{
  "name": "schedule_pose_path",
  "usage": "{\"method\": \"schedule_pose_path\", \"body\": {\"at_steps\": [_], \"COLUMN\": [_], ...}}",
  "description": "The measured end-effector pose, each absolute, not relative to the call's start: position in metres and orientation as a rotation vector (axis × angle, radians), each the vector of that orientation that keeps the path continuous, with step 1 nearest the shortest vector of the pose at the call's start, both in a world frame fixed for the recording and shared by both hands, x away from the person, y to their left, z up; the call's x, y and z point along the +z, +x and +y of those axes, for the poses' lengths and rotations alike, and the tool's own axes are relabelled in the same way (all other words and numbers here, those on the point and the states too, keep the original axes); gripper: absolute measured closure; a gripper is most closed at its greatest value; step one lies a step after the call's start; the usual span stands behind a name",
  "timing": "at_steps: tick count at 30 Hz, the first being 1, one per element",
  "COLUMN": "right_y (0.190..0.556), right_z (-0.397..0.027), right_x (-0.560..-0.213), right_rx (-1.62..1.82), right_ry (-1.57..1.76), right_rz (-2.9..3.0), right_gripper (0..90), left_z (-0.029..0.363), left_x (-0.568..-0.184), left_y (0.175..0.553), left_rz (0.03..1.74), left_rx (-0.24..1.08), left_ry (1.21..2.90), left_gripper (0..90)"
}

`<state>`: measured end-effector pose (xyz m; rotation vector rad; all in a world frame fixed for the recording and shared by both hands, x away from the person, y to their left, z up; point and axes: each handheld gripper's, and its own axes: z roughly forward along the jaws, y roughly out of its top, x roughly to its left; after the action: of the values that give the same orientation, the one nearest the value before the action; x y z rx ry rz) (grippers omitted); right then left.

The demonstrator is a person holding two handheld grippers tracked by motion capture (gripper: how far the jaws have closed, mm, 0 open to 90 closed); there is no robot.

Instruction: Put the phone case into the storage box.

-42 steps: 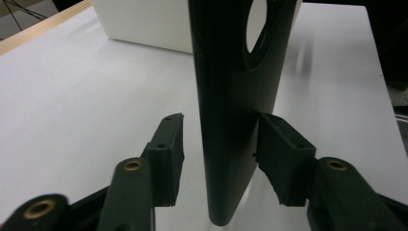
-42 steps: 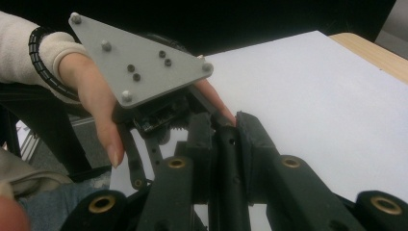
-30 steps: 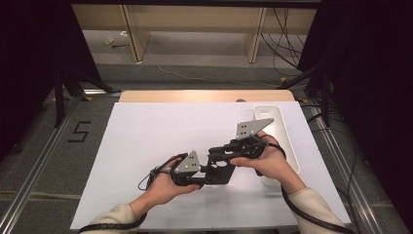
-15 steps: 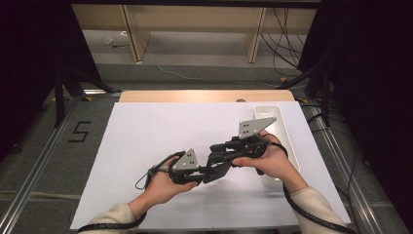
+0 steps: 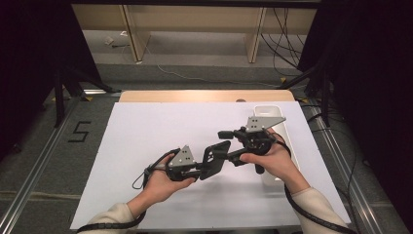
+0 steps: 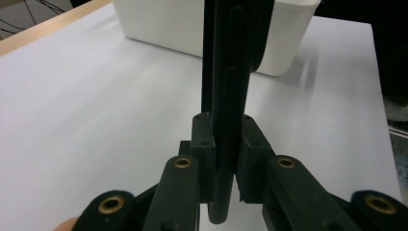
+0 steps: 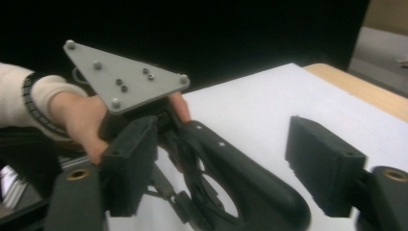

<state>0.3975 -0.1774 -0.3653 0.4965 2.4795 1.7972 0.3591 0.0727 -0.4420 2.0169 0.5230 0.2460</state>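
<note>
Our right claw point(image 5: 225, 144) has just been opening: a second ago its pads pinched the black flat part point(image 5: 215, 159), and now they stand apart on either side of it without pressing. Our left claw point(image 5: 202, 169) has closed fully onto that part's lower edge and alone carries it, held upright between the two claws.

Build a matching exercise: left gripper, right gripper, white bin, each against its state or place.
Things:
1. left gripper
2. right gripper
3. white bin

States or places:
a. open
b. right side of the table
c. shut on the black flat object

Pairs: 1-c, 2-a, 3-b. The right gripper's jaws have just been opening; the object lies between them, unpressed.
</note>
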Motion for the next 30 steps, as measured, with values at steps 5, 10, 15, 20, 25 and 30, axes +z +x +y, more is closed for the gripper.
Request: {"method": "schedule_pose_path", "body": {"at_steps": [5, 10, 15, 20, 25, 30], "right_y": [0.392, 0.390, 0.382, 0.378, 0.375, 0.371], "right_z": [-0.183, -0.185, -0.187, -0.189, -0.187, -0.183], "right_x": [-0.369, -0.370, -0.378, -0.385, -0.389, -0.390], "right_rx": [1.769, 1.779, 1.737, 1.709, 1.685, 1.657], "right_ry": [0.578, 0.635, 0.669, 0.709, 0.739, 0.765], "right_rz": [2.397, 2.328, 2.304, 2.246, 2.192, 2.171], "right_gripper": [14.6, 8.9, 2.7, 0.6, 0.5, 0.5], "left_z": [0.075, 0.077, 0.079, 0.080, 0.078, 0.077], "left_x": [-0.441, -0.440, -0.440, -0.438, -0.438, -0.438], "left_y": [0.360, 0.360, 0.362, 0.361, 0.361, 0.361], "left_rz": [0.566, 0.600, 0.647, 0.678, 0.707, 0.733], "left_rx": [0.277, 0.308, 0.324, 0.344, 0.356, 0.358], "left_ry": [2.000, 1.976, 1.953, 1.935, 1.924, 1.914], "left_gripper": [80.0, 80.0, 80.0, 79.9, 80.0, 79.9]}}
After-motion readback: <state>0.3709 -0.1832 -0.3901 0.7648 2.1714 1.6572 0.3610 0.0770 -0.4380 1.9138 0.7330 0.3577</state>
